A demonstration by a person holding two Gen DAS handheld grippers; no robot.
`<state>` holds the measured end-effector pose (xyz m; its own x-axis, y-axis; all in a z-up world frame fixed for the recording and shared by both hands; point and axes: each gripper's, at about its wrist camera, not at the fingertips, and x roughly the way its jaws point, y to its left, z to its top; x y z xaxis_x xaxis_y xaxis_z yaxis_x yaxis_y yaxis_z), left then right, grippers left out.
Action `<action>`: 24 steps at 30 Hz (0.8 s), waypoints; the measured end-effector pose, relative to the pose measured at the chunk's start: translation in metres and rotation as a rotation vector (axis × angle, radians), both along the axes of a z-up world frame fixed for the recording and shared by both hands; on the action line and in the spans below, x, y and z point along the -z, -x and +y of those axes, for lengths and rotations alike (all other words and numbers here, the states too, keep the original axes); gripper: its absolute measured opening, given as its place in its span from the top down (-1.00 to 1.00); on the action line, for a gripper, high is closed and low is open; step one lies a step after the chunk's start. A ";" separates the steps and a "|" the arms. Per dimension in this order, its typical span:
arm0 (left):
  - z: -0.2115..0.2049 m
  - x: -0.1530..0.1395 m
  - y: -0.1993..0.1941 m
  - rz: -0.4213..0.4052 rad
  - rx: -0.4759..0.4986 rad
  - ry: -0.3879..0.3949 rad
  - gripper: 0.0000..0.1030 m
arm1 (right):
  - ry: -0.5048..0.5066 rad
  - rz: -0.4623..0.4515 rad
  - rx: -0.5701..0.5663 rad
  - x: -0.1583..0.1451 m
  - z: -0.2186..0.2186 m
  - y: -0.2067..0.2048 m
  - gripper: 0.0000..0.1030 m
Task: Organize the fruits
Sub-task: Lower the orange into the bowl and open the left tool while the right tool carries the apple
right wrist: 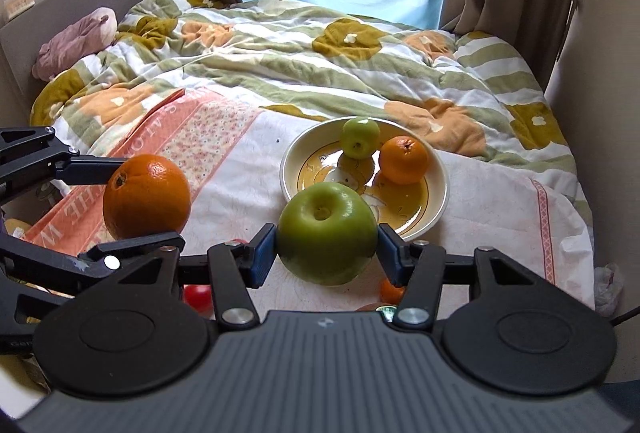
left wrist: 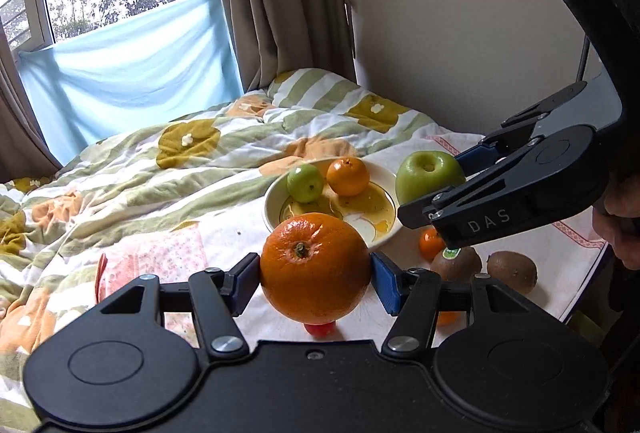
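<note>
My left gripper [left wrist: 316, 273] is shut on a large orange [left wrist: 315, 267] and holds it above the cloth, just in front of the cream bowl [left wrist: 276, 193]. My right gripper [right wrist: 326, 251] is shut on a big green apple [right wrist: 327, 233], held at the bowl's near rim [right wrist: 440, 177]. The bowl holds a small green apple [right wrist: 360, 137] and a small orange [right wrist: 403, 159]. In the left wrist view the right gripper [left wrist: 436, 185] reaches in from the right with the green apple [left wrist: 426, 177]. In the right wrist view the left gripper [right wrist: 144, 201] holds the orange [right wrist: 147, 197] at left.
Two kiwis [left wrist: 512, 271] and a small mandarin [left wrist: 431, 243] lie on the white cloth [left wrist: 560, 265] right of the bowl. A red fruit [right wrist: 199, 295] lies under the grippers. A rumpled flowered quilt [right wrist: 320, 45] covers the bed behind. The wall is at right.
</note>
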<state>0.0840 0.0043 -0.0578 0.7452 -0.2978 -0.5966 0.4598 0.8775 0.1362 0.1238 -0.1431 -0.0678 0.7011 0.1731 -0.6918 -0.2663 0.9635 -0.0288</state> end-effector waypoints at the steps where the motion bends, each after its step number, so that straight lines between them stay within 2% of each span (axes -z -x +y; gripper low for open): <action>1: 0.001 -0.004 -0.002 -0.009 0.002 0.000 -0.24 | 0.002 -0.006 0.002 -0.003 -0.001 -0.001 -0.33; 7: 0.001 -0.022 -0.033 -0.037 -0.001 -0.005 -0.24 | 0.013 -0.033 0.000 -0.014 -0.008 -0.023 -0.33; 13: -0.009 -0.020 -0.080 -0.040 -0.024 -0.030 -0.24 | -0.006 -0.023 -0.008 -0.003 -0.022 -0.060 -0.33; 20: -0.031 0.007 -0.142 0.044 -0.034 -0.045 -0.24 | -0.013 0.033 -0.038 0.025 -0.030 -0.105 -0.33; 24: -0.041 0.030 -0.173 0.120 -0.050 -0.056 -0.24 | -0.024 0.088 -0.059 0.047 -0.034 -0.125 -0.33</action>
